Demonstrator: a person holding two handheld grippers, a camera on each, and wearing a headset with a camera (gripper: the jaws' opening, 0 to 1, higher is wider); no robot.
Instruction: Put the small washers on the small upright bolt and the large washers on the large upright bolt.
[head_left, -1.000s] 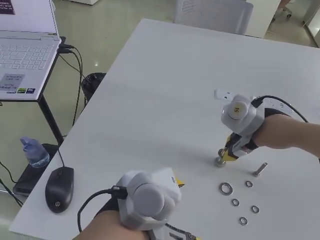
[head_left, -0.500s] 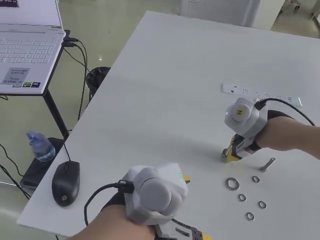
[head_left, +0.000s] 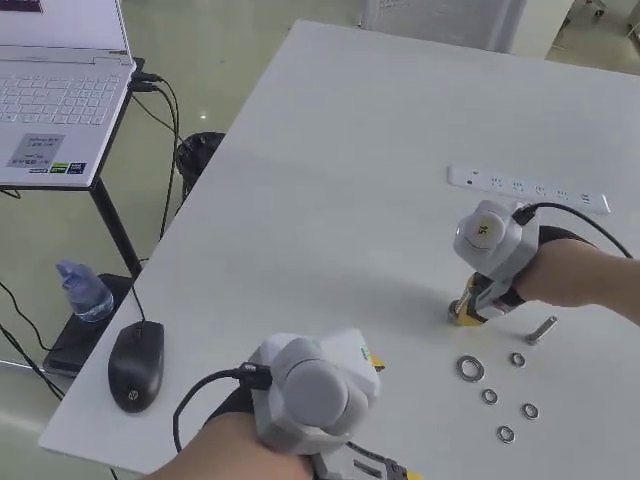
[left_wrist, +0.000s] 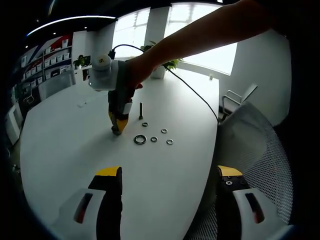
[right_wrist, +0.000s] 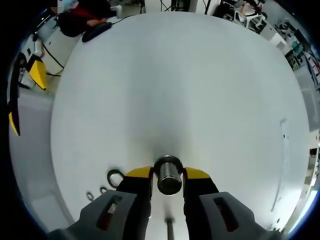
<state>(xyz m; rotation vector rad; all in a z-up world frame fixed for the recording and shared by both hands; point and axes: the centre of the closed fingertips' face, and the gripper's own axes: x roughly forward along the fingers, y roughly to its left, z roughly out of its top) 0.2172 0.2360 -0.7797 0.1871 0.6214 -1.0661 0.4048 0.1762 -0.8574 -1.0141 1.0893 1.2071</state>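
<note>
1. The left gripper (left_wrist: 167, 175) hung over the near edge of the table (head_left: 330, 180), its jaws apart with nothing between them and well away from the parts. It was best kept there, out of the working hand's way, until a washer needed lifting
2. The right gripper (head_left: 466, 312) pointed down at the table with its jaws clamped on the large bolt (right_wrist: 169, 176). The step looked like setting this bolt upright. To do it well, the bolt's head wanted to sit flat on the surface before the jaws let go. The release should be slow and even, and the lift straight up, so neither jaw dragged the bolt over
3. The large washer (head_left: 470, 368) lay flat just beside the gripper, on its near side. The bolt was better stood clear of it, so the washer could be gripped at its rim afterwards without knocking the bolt
4. Four small washers (head_left: 489, 396) lay loose to the right, close together but not touching, and a wide withdrawal could scatter them
5. The small bolt (head_left: 543, 330) lay on its side farthest right, not yet stood up. Room beside the large bolt should be left for it
</note>
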